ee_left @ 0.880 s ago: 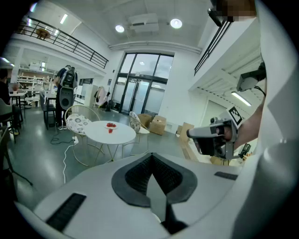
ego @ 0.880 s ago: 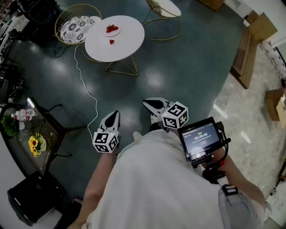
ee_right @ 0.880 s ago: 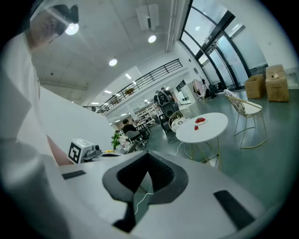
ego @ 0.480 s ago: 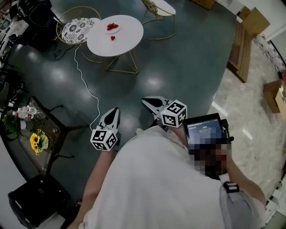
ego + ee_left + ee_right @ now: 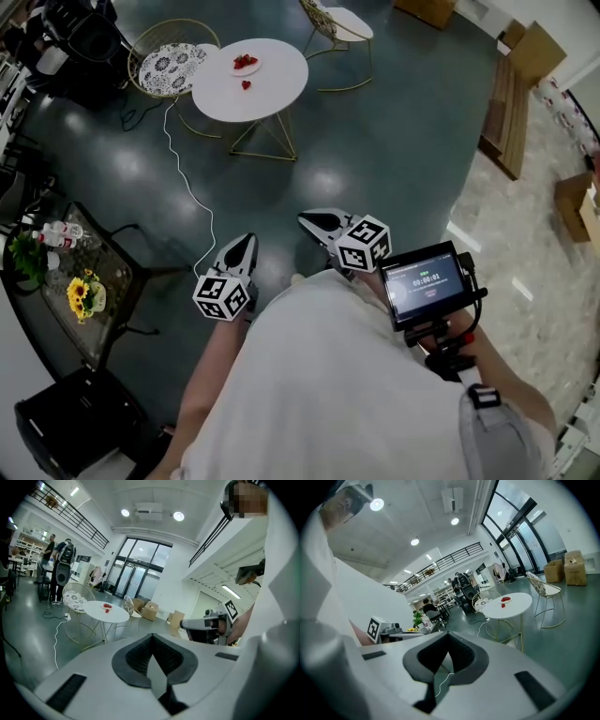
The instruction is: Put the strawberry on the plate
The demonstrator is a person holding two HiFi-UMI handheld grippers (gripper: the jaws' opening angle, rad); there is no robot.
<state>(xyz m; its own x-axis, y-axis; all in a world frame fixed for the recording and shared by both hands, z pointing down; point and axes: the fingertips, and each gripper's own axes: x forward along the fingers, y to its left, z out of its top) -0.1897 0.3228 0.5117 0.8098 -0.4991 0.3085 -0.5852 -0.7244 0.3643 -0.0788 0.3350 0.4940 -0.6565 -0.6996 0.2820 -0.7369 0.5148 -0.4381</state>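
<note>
A round white table (image 5: 272, 94) stands far off across the dark floor. On it is a small white plate (image 5: 246, 64) holding red strawberries, and a lone strawberry (image 5: 246, 85) lies just in front of the plate. My left gripper (image 5: 245, 241) and right gripper (image 5: 306, 218) are held close to my body, side by side, pointing toward the table. Both are shut and hold nothing. The left gripper view shows the table (image 5: 112, 615) and the plate (image 5: 107, 605) at left. The right gripper view shows the table (image 5: 515, 607) and the lone strawberry (image 5: 502, 604) at right.
A wire chair with a patterned cushion (image 5: 169, 66) stands left of the table, and another chair (image 5: 342, 23) behind it. A white cable (image 5: 192, 192) runs across the floor. A dark side table with flowers (image 5: 80, 295) is at left. Cardboard boxes (image 5: 534, 47) are at right. A handheld screen (image 5: 427, 281) sits by my right hand.
The table has drifted slightly to the right in the head view. Both grippers keep the same pose in front of the body and stay shut.
</note>
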